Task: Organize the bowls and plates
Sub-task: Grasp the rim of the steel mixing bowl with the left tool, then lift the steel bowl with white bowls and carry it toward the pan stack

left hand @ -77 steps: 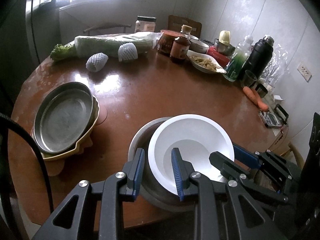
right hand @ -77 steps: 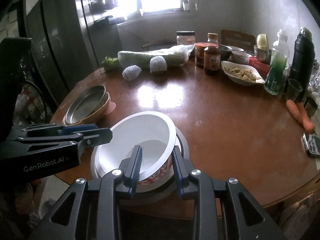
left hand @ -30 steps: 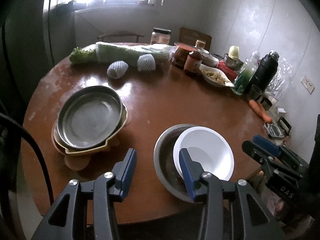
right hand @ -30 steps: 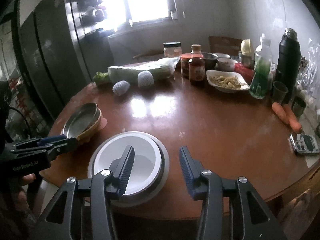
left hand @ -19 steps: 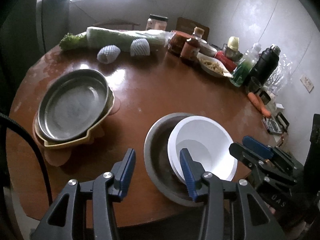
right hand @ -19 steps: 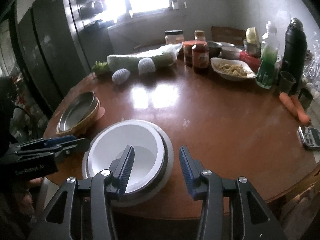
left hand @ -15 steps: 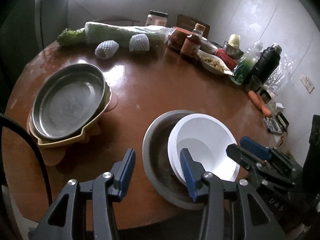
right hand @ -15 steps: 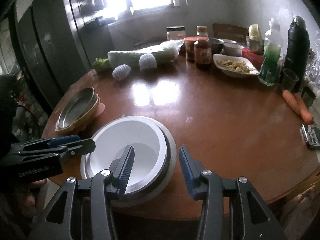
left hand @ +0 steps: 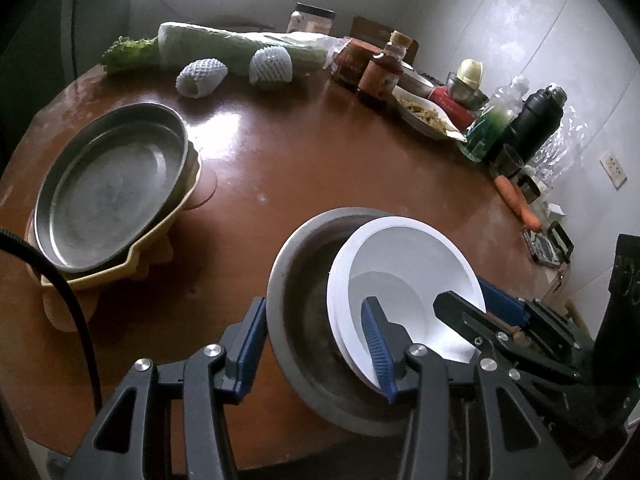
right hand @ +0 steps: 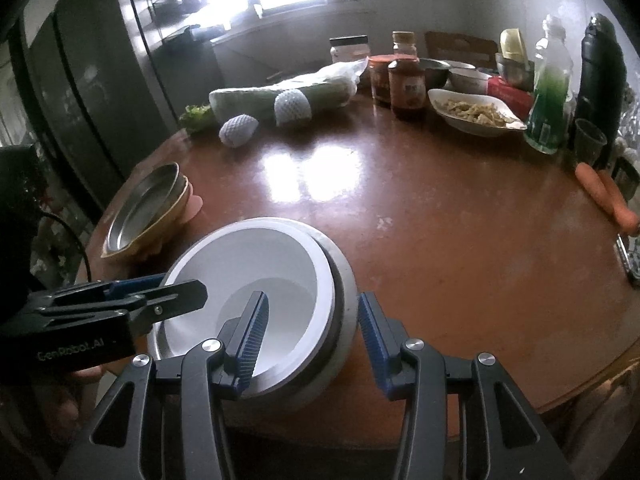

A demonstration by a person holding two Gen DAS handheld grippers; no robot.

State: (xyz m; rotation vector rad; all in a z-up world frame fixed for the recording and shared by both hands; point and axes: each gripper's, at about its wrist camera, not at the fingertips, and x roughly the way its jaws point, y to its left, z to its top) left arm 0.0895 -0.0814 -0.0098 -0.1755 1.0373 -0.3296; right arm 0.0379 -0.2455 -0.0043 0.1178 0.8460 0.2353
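A white bowl [left hand: 404,264] sits nested in a grey metal bowl [left hand: 304,280] near the table's front edge; both show in the right wrist view, the white bowl [right hand: 256,264] inside the metal bowl [right hand: 344,300]. My left gripper [left hand: 312,344] is open, its jaws straddling the metal bowl's near rim. My right gripper [right hand: 312,332] is open, its jaws straddling the two bowls' right rim. A metal plate [left hand: 108,184] lies stacked on a yellow dish [left hand: 160,236] at the left.
At the table's back stand a wrapped cabbage [left hand: 240,48], two foam-netted fruits [left hand: 202,74], sauce jars [left hand: 384,70], a dish of food [left hand: 424,114], a green bottle [right hand: 550,80] and a black flask [right hand: 602,76]. Carrots [right hand: 608,196] lie at the right edge.
Both grippers let go of the white bowl, opened and drew back, then moved in close again so that their open jaws stand around the bowls' rims.
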